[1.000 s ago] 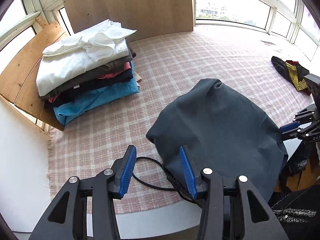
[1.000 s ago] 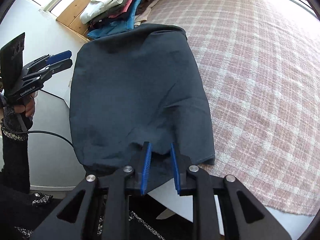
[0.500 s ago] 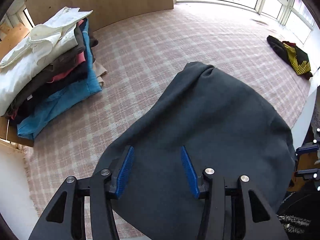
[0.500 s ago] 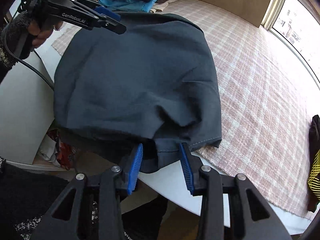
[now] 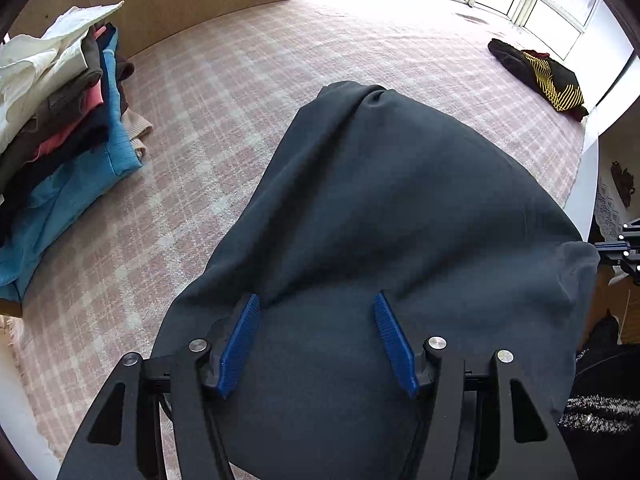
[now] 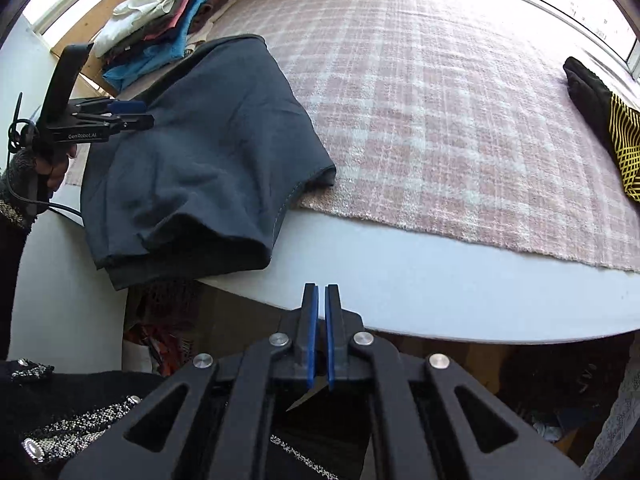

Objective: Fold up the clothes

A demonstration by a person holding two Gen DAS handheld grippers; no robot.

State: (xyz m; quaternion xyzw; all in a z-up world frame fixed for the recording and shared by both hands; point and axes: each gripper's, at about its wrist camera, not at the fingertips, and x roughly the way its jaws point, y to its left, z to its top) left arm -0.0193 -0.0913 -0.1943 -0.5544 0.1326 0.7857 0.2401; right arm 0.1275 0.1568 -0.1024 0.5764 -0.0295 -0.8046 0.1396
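One dark grey garment (image 6: 208, 148) is in hand at this point: it lies doubled over on the bench (image 6: 420, 280), its folded near end hanging a little past the bench edge, and to my eye it needs at least one more fold before it can join the rest. It is a soft, matte woven cloth, loosely creased, with a stitched hem showing along its right side. The left gripper (image 5: 316, 340) hovers directly above it, fingers spread wide with the ribbed blue pads clear of the cloth (nothing is pinched between them). The right gripper (image 6: 318, 312) sits off the bench edge, well to the right of the garment, fingers pressed almost together on nothing. Beyond the left fingers, to their left, a stack of folded clothes (image 5: 60, 120) counts as finished work. Far right lies a black and yellow garment (image 5: 544, 80), unfolded. A nubbly pink plaid cover (image 6: 440, 100) spreads over the bench.
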